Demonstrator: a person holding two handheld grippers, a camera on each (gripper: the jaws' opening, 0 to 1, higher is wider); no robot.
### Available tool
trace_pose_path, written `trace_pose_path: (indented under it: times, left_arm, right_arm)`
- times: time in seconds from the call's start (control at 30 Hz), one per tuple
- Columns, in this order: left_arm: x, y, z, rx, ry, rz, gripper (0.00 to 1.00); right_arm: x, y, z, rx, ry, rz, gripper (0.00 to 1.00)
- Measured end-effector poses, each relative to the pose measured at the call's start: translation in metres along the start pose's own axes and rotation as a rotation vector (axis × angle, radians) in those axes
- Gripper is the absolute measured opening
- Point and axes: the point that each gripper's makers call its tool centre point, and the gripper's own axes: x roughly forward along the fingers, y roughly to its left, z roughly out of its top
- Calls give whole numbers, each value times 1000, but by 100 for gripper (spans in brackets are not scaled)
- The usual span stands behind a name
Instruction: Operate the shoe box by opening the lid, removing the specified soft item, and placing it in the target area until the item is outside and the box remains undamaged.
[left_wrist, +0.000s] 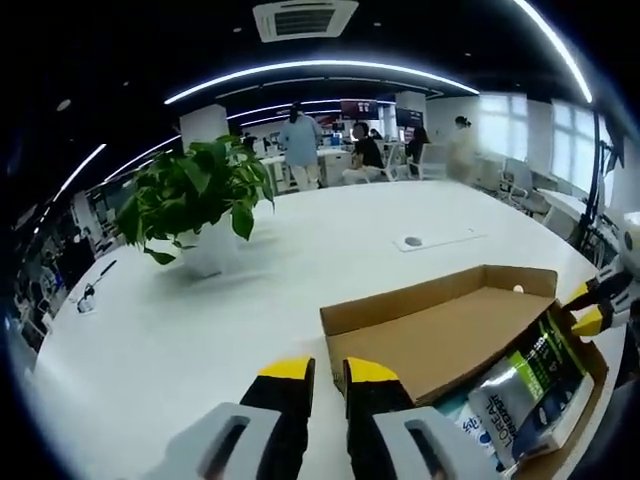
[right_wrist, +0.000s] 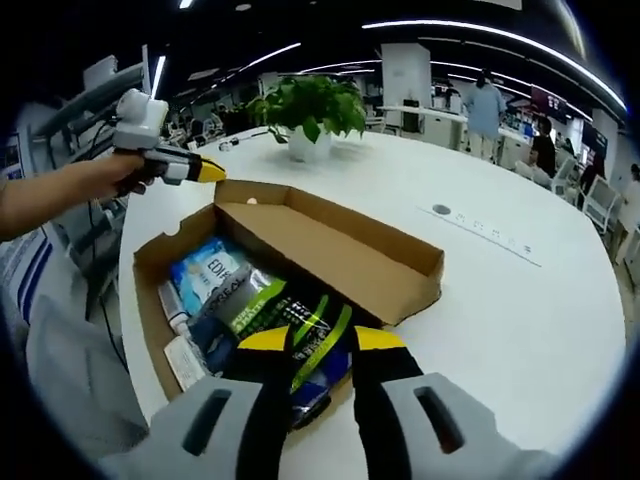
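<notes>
A brown cardboard shoe box lies open on the white table, its lid folded back flat. Soft packets fill it: a blue-and-white pouch, a black-and-green packet and a small white tube. My right gripper hangs open over the box's near edge, just above the black-and-green packet. My left gripper is over bare table beside the lid, jaws a narrow gap apart and holding nothing. A hand holds the left gripper past the box's far corner. The right gripper sits at the box's corner, above the packet.
A potted green plant stands on the round white table beyond the box. A small socket plate is set into the tabletop. People stand and sit at desks in the far background. The table edge runs close behind the box.
</notes>
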Motion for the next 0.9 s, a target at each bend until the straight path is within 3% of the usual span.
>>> trace_pose_path:
  times: [0.27, 0.53, 0.73, 0.9]
  left_arm:
    - [-25, -14, -4, 0, -13, -33, 15]
    - [-47, -50, -16, -8, -9, -132, 18]
    - [-60, -79, -34, -3, 22, -211, 19]
    - [-63, -89, -51, -13, 53, -238, 20]
  right_arm:
    - [16, -5, -1, -6, 90, -17, 24]
    - [32, 1, -6, -40, 177, 2, 21]
    - [39, 5, -11, -12, 212, 16, 21]
    - [46, 9, -16, 30, 233, 30, 24]
